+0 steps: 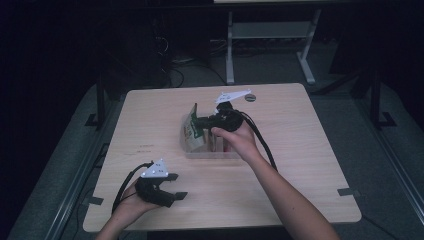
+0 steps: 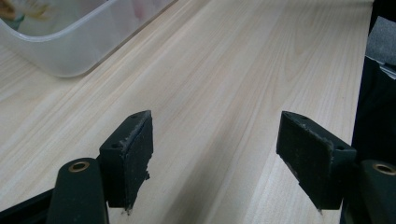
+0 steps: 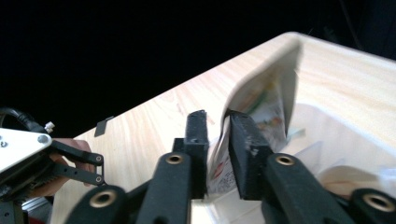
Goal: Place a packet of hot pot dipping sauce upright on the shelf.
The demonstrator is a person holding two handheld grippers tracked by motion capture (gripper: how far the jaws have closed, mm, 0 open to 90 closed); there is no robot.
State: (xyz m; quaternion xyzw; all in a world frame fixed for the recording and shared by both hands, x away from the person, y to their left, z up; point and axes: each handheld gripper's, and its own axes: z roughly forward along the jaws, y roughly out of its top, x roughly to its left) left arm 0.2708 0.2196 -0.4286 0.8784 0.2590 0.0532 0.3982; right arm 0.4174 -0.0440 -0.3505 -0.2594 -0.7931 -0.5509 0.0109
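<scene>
The right gripper (image 3: pixel 217 140) pinches a printed packet (image 3: pixel 266 100) (its writing too blurred to read) upright over the clear bin (image 1: pixel 212 152) mid-table; the left gripper (image 2: pixel 215 154) gapes wide near the front-left corner, its 2 jaws holding nothing.

Both forearms are bare, with no sleeves. Each tool, left (image 1: pixel 176 186) and right (image 3: pixel 217 140), is black, with brass-ringed screw holes on its arms, worn rectangular pads, a grey three-cornered plate on top and a trailing black cable.
</scene>
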